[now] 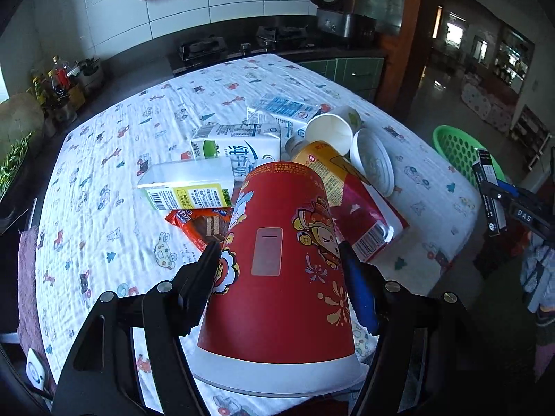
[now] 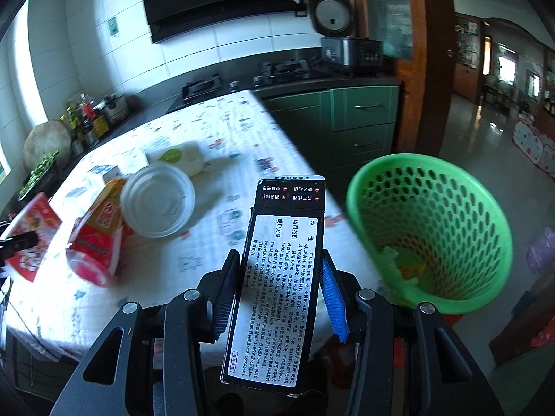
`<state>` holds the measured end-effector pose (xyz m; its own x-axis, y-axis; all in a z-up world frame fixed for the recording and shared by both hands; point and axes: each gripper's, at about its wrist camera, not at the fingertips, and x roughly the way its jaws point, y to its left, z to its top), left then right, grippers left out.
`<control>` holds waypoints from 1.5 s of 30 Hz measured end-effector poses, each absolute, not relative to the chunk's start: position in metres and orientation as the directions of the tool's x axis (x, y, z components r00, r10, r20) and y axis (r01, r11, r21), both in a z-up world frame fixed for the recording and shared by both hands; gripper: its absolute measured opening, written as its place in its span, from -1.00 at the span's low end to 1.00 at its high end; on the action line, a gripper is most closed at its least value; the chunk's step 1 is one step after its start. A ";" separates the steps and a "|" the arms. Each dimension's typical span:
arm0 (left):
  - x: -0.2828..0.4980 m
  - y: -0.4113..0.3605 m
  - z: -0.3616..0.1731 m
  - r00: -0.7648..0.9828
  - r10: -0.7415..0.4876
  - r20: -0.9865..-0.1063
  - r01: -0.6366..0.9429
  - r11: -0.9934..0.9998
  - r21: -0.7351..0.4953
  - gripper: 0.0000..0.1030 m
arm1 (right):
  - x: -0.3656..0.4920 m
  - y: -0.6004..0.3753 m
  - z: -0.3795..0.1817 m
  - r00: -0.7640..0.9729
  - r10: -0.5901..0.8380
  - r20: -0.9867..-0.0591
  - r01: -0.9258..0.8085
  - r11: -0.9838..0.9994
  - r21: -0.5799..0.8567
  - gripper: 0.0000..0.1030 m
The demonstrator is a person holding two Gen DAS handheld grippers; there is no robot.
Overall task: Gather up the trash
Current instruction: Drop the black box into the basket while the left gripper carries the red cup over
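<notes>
Red paper cup (image 1: pixel 277 277), raised above the table (image 1: pixel 104 180), sits pinched in our left gripper (image 1: pixel 279 267); we judge it light, crushable. Our right gripper (image 2: pixel 281 284) clamps the stiff black carton (image 2: pixel 281 277) beside the green basket (image 2: pixel 430 228).

Motion-blurred in the right wrist view: green basket (image 2: pixel 430 232), table-edge litter; basket (image 1: pixel 454 145) half hidden behind table corner.

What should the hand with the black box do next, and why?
Probably carry the black box a bit further right, over the green basket, then let go. The right gripper is shut on the box, and the basket stands off the table edge, open with some trash inside.
</notes>
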<state>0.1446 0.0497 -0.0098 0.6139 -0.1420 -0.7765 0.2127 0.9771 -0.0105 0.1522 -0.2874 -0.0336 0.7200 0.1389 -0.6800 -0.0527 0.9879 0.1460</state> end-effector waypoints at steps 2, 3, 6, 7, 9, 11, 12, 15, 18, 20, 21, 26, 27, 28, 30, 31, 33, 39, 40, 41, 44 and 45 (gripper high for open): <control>0.140 0.047 -0.001 0.627 -0.150 -0.764 0.218 0.976 -0.013 0.31 | 0.154 -0.299 -0.035 0.723 0.115 -0.682 -0.027 0.990 0.138 -0.13; 0.139 0.045 0.002 0.630 -0.160 -0.760 0.224 0.974 -0.020 0.31 | 0.155 -0.305 -0.036 0.724 0.101 -0.682 -0.013 0.991 0.133 -0.13; 0.136 0.034 0.012 0.638 -0.192 -0.746 0.254 0.967 -0.031 0.31 | 0.159 -0.321 -0.041 0.720 0.065 -0.691 0.027 0.992 0.121 -0.13; 0.135 0.029 0.014 0.640 -0.201 -0.742 0.265 0.964 -0.033 0.31 | 0.161 -0.329 -0.044 0.718 0.051 -0.694 0.044 0.992 0.118 -0.13; 0.136 0.017 0.019 0.640 -0.228 -0.734 0.292 0.955 -0.042 0.31 | 0.163 -0.337 -0.047 0.716 0.034 -0.697 0.061 0.992 0.112 -0.13; 0.138 0.005 0.022 0.638 -0.253 -0.727 0.315 0.947 -0.053 0.31 | 0.166 -0.348 -0.049 0.713 0.015 -0.701 0.079 0.992 0.102 -0.13; 0.140 -0.003 0.023 0.637 -0.267 -0.724 0.330 0.942 -0.058 0.31 | 0.167 -0.353 -0.051 0.712 0.006 -0.702 0.085 0.992 0.095 -0.13; 0.146 -0.025 0.025 0.631 -0.301 -0.715 0.366 0.928 -0.068 0.31 | 0.173 -0.366 -0.054 0.709 -0.019 -0.704 0.100 0.992 0.073 -0.13; 0.155 -0.046 0.027 0.623 -0.333 -0.707 0.395 0.915 -0.083 0.31 | 0.179 -0.378 -0.058 0.706 -0.037 -0.707 0.111 0.992 0.059 -0.13; 0.161 -0.061 0.028 0.614 -0.357 -0.704 0.415 0.905 -0.098 0.31 | 0.185 -0.386 -0.061 0.702 -0.051 -0.711 0.119 0.992 0.046 -0.13; 0.165 -0.069 0.028 0.609 -0.368 -0.703 0.426 0.899 -0.102 0.31 | 0.188 -0.390 -0.064 0.698 -0.055 -0.714 0.122 0.992 0.043 -0.13; 0.183 -0.112 0.028 0.586 -0.407 -0.701 0.475 0.873 -0.110 0.31 | 0.201 -0.406 -0.076 0.691 -0.068 -0.719 0.136 0.990 0.037 -0.13; 0.187 -0.119 0.027 0.580 -0.412 -0.702 0.482 0.869 -0.112 0.31 | 0.203 -0.410 -0.079 0.690 -0.062 -0.721 0.135 0.990 0.045 -0.13; 0.191 -0.127 0.026 0.574 -0.417 -0.704 0.490 0.864 -0.113 0.31 | 0.206 -0.414 -0.082 0.688 -0.053 -0.723 0.133 0.990 0.055 -0.13; 0.200 -0.148 0.024 0.564 -0.422 -0.710 0.505 0.856 -0.108 0.31 | 0.211 -0.420 -0.086 0.688 -0.051 -0.724 0.133 0.989 0.057 -0.13; 0.203 -0.157 0.024 0.559 -0.424 -0.712 0.513 0.852 -0.104 0.31 | 0.213 -0.421 -0.087 0.688 -0.045 -0.724 0.128 0.990 0.061 -0.13; 0.209 -0.173 0.022 0.553 -0.431 -0.713 0.529 0.843 -0.100 0.31 | 0.216 -0.426 -0.088 0.688 -0.042 -0.724 0.125 0.990 0.061 -0.13; 0.229 -0.215 0.018 0.530 -0.453 -0.717 0.561 0.821 -0.104 0.31 | 0.220 -0.431 -0.085 0.699 -0.040 -0.714 0.113 0.992 0.055 0.01; 0.232 -0.220 0.017 0.531 -0.450 -0.718 0.562 0.821 -0.099 0.31 | 0.220 -0.432 -0.084 0.704 -0.039 -0.709 0.113 0.992 0.058 0.05; 0.234 -0.226 0.016 0.532 -0.449 -0.718 0.566 0.819 -0.094 0.31 | 0.219 -0.432 -0.083 0.707 -0.043 -0.706 0.115 0.992 0.055 0.05; 0.241 -0.244 0.012 0.522 -0.453 -0.723 0.573 0.814 -0.096 0.31 | 0.216 -0.435 -0.079 0.718 -0.046 -0.695 0.112 0.993 0.050 0.06; 0.244 -0.248 0.010 0.511 -0.460 -0.726 0.576 0.810 -0.108 0.31 | 0.216 -0.436 -0.077 0.721 -0.047 -0.691 0.112 0.993 0.050 0.06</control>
